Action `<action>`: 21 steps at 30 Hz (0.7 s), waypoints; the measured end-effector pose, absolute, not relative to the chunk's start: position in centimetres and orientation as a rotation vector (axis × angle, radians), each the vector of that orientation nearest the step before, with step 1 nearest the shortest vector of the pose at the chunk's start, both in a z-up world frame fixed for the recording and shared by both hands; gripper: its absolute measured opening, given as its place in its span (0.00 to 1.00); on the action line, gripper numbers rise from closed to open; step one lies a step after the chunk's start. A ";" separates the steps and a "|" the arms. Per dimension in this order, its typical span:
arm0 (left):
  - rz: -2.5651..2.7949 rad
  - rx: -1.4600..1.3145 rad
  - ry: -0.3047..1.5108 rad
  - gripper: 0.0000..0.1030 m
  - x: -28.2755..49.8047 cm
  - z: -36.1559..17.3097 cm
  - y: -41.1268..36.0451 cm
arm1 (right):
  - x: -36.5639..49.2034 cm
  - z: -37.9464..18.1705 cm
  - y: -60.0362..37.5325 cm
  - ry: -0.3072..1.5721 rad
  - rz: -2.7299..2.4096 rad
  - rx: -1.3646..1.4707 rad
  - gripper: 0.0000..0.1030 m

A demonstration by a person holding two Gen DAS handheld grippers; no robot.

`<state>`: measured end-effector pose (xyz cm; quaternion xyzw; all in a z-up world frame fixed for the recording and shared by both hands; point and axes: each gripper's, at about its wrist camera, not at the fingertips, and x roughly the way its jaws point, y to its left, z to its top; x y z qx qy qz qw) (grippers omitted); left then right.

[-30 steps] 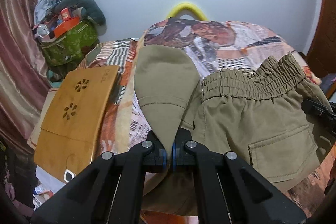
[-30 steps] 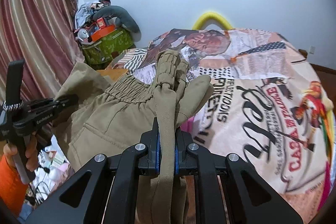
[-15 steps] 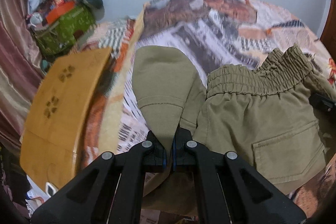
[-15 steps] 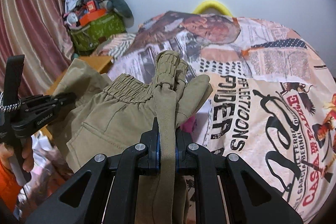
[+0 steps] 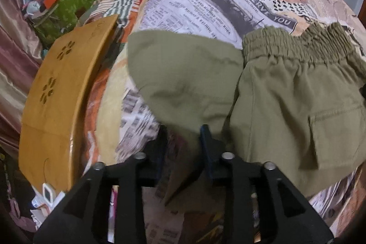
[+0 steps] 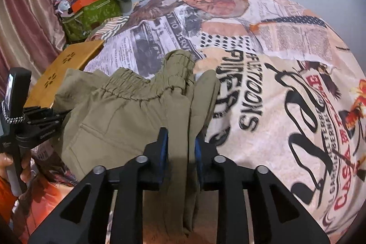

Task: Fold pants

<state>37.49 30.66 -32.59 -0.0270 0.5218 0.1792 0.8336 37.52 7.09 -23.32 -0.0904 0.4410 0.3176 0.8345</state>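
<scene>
Olive-green pants (image 5: 286, 93) with an elastic waistband and a flap pocket lie at the near edge of the bed, also in the right wrist view (image 6: 128, 116). My left gripper (image 5: 183, 132) has its jaws parted, with a pants flap (image 5: 183, 74) lying loose between them. My right gripper (image 6: 179, 138) also stands parted, with a fold of pants fabric hanging between its fingers. The left gripper shows in the right wrist view (image 6: 34, 125), at the pants' left edge.
The bed is covered by a newspaper-print spread (image 6: 286, 84). A wooden lap table (image 5: 59, 102) stands along the bed's left side. A pile of bags and clothes (image 6: 91, 1) sits in the far left corner by the pink curtain (image 6: 25, 15).
Both grippers have lowered toward the bed and opened their jaws, letting go of the pants fabric. The pants have settled onto the spread.
</scene>
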 end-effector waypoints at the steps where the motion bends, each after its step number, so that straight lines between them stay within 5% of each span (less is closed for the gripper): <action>1: 0.389 -0.052 1.104 0.43 37.0 -32.5 30.6 | 37.3 -23.2 6.8 0.942 0.663 -0.191 0.32; 9: 0.390 -0.117 1.084 0.45 33.3 -29.1 30.7 | 34.2 -20.1 4.8 0.896 0.668 -0.155 0.42; 21: 0.260 -0.078 0.787 0.45 24.9 -14.2 23.8 | 27.1 -9.2 2.1 0.652 0.744 -0.094 0.42</action>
